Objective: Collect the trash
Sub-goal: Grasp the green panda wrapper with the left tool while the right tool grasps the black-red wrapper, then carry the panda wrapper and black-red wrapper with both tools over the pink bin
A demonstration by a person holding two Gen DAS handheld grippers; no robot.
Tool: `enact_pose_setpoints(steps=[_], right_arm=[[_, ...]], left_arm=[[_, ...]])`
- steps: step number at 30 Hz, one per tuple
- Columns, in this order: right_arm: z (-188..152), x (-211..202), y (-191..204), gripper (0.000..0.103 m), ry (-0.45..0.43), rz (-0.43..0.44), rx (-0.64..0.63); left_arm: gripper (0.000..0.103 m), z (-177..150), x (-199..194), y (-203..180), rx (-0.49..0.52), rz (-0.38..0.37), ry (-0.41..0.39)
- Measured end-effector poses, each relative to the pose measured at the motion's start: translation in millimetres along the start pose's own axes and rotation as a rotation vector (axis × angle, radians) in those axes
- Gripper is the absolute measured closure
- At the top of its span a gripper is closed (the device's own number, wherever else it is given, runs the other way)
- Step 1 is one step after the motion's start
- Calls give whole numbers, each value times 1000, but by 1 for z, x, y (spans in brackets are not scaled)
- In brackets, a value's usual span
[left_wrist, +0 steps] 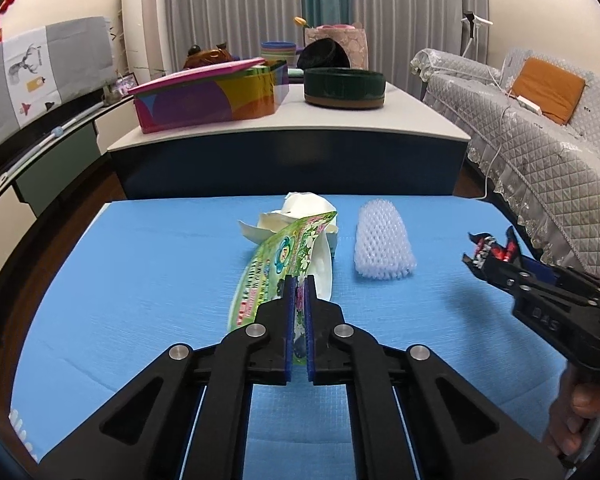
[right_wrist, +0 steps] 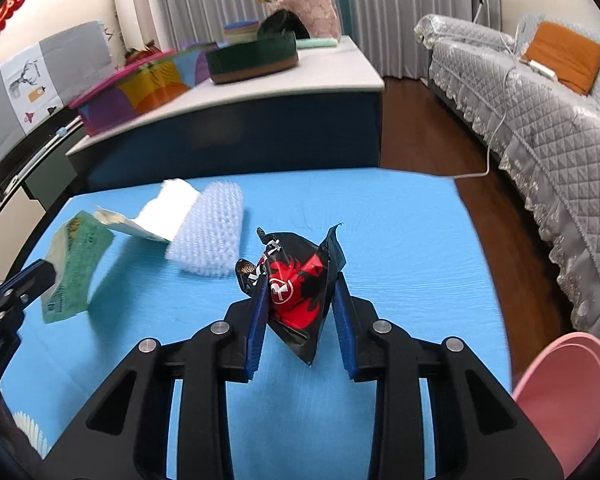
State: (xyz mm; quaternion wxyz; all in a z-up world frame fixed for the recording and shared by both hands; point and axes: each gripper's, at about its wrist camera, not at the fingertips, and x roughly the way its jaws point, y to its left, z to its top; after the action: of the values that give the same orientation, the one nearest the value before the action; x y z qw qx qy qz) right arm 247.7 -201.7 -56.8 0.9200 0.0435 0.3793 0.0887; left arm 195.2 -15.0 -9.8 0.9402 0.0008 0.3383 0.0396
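My left gripper (left_wrist: 299, 280) is shut on a green flowered wrapper (left_wrist: 272, 264), held above the blue table (left_wrist: 140, 280); the wrapper also shows in the right wrist view (right_wrist: 76, 264). Crumpled white paper (left_wrist: 304, 212) lies just behind it, and a white foam fruit net (left_wrist: 384, 244) lies to its right. My right gripper (right_wrist: 300, 280) is shut on a crumpled black and red wrapper (right_wrist: 296, 284), above the table's right side. The right gripper also shows in the left wrist view (left_wrist: 488, 252). The foam net (right_wrist: 212, 232) and white paper (right_wrist: 160, 212) lie to its far left.
A pink bin (right_wrist: 568, 392) stands beyond the table's right edge. Behind is a low table (left_wrist: 340, 120) with a colourful box (left_wrist: 208, 96) and a dark round container (left_wrist: 344, 88). A grey covered sofa (right_wrist: 540, 120) runs along the right. Wooden floor lies between.
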Motion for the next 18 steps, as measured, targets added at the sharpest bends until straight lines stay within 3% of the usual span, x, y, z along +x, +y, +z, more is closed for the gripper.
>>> enact_pose_setpoints(steps=[18], right_arm=[[-15, -139, -6, 71, -127, -46, -49]], left_arm=[[102, -9, -55, -1, -28, -89, -57]])
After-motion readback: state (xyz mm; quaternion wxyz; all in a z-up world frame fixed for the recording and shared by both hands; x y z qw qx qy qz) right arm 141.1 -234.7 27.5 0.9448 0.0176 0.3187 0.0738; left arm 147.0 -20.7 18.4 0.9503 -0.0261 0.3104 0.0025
